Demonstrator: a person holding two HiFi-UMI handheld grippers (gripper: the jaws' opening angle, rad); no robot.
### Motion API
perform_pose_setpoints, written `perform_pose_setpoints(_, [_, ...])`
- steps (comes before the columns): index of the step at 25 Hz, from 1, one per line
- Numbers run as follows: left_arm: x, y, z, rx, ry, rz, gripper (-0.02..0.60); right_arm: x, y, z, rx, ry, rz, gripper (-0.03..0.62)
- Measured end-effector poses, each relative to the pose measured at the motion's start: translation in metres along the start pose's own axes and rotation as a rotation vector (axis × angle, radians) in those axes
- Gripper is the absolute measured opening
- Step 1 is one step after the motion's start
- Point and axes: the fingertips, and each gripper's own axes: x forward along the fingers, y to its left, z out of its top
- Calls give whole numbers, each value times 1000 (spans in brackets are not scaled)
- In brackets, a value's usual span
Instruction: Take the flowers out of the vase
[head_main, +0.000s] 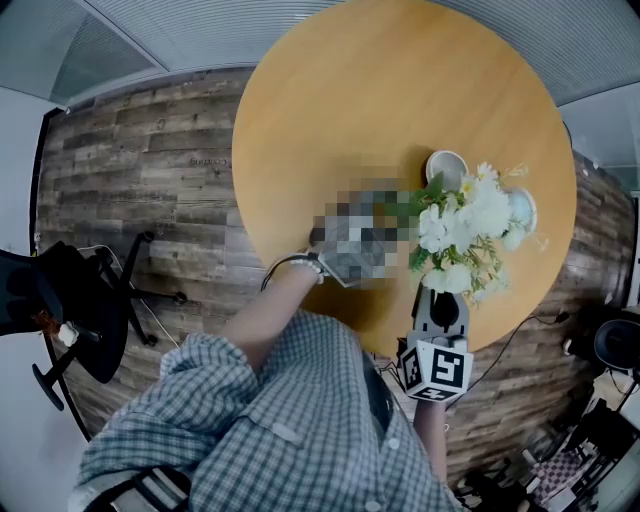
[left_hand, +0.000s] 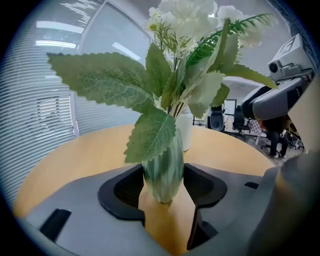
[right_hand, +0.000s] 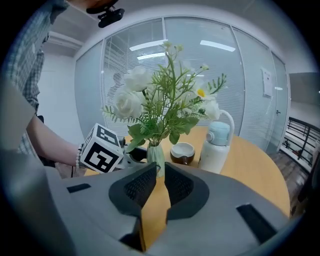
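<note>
Left gripper (left_hand: 164, 197) clamped on vase (left_hand: 163, 167), hold firm; right gripper (right_hand: 160, 174) shut, empty: open, pinch flowers (right_hand: 165, 107) low.

Looks like an office mtg room to me: glass partition walls (right_hand: 250, 90) w/ blinds (left_hand: 35, 75) behind the round bench (head_main: 330, 90), ceiling light panels (right_hand: 218, 46) above it, black office chair (head_main: 60, 290) on plank floor (head_main: 150, 160) left of it.
</note>
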Motion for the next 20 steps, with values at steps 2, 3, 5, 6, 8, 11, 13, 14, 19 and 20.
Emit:
perform_pose_setpoints(2, [-2, -1, 0, 2, -5, -3, 256, 9, 4, 5, -2, -22, 35, 22])
perform_pose_setpoints(3, [-3, -1, 0, 3, -7, -4, 256, 14, 6, 8, 3, -35, 57, 76])
perform_pose_setpoints(5, [-3, -2, -1, 3, -9, -5, 256, 25, 10, 15, 25, -58, 92, 142])
perform_pose_setpoints(6, [-4, -2, -1, 2, -8, -6, 256, 31, 11, 20, 38, -70, 105, 162])
perform_pose_setpoints(8, [-3, -1, -1, 2, -8, -4, 256, 43, 13, 30, 54, -93, 124, 184])
perform_pose_setpoints(11, [-2, 0, 0, 6, -12, -2, 256, 61, 14, 42, 65, -120, 140, 201])
perform_pose_setpoints(13, [-3, -2, -1, 5, -13, -4, 256, 69, 14, 46, 76, -135, 138, 202])
perform_pose_setpoints(14, [-4, -2, -2, 6, -13, -4, 256, 73, 15, 49, 82, -143, 137, 204])
perform_pose_setpoints(19, [-4, -3, -2, 10, -19, 10, 256, 91, 18, 66, 55, -207, 141, 206])
perform_pose_setpoints(20, [-4, -3, -2, 10, -21, 13, 256, 94, 19, 68, 42, -218, 138, 206])
